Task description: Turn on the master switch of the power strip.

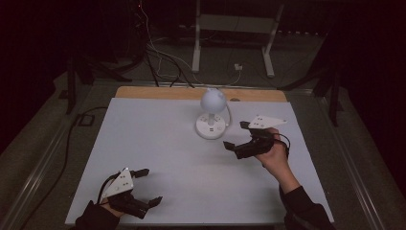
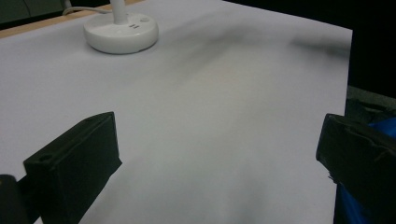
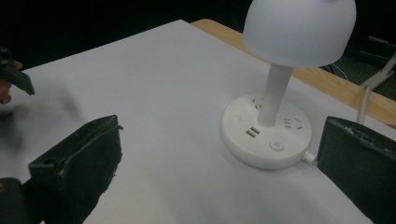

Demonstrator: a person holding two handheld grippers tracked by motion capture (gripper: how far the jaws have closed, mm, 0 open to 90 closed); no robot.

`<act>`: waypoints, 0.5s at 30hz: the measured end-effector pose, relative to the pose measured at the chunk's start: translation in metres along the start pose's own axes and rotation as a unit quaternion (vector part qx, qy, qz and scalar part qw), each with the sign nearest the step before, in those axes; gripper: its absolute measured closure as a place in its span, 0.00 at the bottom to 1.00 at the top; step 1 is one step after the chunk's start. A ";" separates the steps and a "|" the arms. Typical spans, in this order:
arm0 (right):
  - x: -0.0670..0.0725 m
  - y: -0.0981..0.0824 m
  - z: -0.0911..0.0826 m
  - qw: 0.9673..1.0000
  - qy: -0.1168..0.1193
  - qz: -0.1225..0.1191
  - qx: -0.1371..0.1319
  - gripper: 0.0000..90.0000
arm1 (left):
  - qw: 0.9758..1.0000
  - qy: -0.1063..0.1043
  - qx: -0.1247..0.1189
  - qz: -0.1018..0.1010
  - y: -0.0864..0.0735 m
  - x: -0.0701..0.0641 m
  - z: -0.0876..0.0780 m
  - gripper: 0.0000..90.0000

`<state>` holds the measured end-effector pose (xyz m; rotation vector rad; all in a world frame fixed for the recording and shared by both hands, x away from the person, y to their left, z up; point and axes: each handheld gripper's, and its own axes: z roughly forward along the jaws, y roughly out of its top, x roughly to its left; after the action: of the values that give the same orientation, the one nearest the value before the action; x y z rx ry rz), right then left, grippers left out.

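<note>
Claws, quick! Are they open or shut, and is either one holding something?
Left claw: open, holding nothing, above the white table.
Right claw: open, holding nothing, beside the white lamp but not touching it.

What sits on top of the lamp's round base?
The white round plastic lamp base carries the stem, outlet slots, two USB ports and a round button. The white dome shade hides the stem's upper end.

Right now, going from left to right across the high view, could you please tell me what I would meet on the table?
Left tool, open near the front edge → white desk lamp with sockets in its round base, toward the back → right tool, open beside the lamp and apart from it.
</note>
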<state>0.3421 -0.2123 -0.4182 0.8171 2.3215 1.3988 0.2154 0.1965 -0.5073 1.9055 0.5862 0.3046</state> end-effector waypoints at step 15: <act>-0.018 -0.007 0.033 1.000 -0.021 0.001 0.011 0.00 | 1.000 -0.003 -0.004 0.002 0.001 -0.001 -0.001 0.00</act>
<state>0.3722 -0.2023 -0.4403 0.8469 2.3091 1.3471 0.2146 0.1967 -0.5062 1.8999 0.5769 0.3035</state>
